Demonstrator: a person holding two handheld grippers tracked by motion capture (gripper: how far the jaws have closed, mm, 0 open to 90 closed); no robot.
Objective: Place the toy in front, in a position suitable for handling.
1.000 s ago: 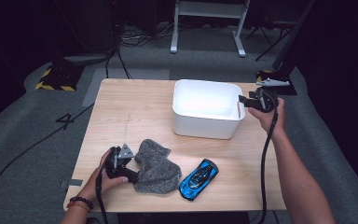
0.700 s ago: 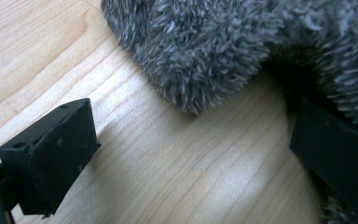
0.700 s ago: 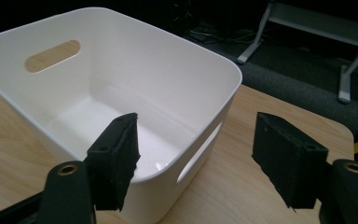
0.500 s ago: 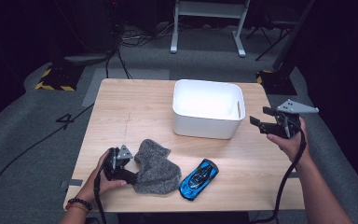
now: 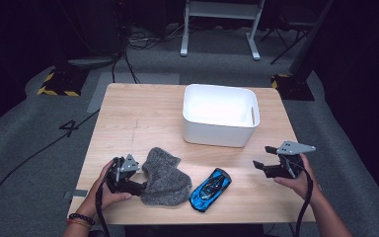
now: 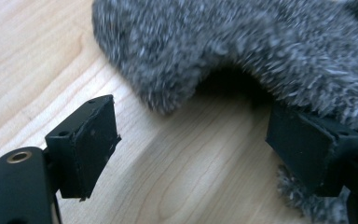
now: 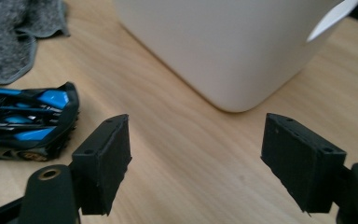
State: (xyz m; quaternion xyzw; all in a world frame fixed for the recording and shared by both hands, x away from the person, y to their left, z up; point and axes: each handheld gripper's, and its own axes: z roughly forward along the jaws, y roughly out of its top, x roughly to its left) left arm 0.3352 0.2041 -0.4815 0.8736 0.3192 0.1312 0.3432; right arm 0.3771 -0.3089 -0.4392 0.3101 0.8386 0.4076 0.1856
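A fuzzy grey cloth (image 5: 164,177) lies bunched at the table's front, with a blue toy car (image 5: 210,189) just to its right. My left gripper (image 5: 139,186) rests at the cloth's left edge. In the left gripper view its jaws (image 6: 191,144) stand apart and have just been closing; cloth (image 6: 242,51) drapes over the right jaw, and bare wood shows between the pads. My right gripper (image 5: 260,166) hovers low at the front right, open. Its jaws (image 7: 196,158) have just been opening with nothing between them, facing the white bin (image 7: 223,42) and the car (image 7: 25,121).
The white bin (image 5: 220,115) stands at the back right of the wooden table (image 5: 143,118). Cables trail from both grippers off the front edge. On the floor are a yellow-and-black striped base (image 5: 56,84) at the left and a white stand's legs (image 5: 219,29) behind.
My right gripper has come away from the bin's right rim, moving nearer and down to the table's front right, its jaws wider. The left hand has stayed at the cloth.
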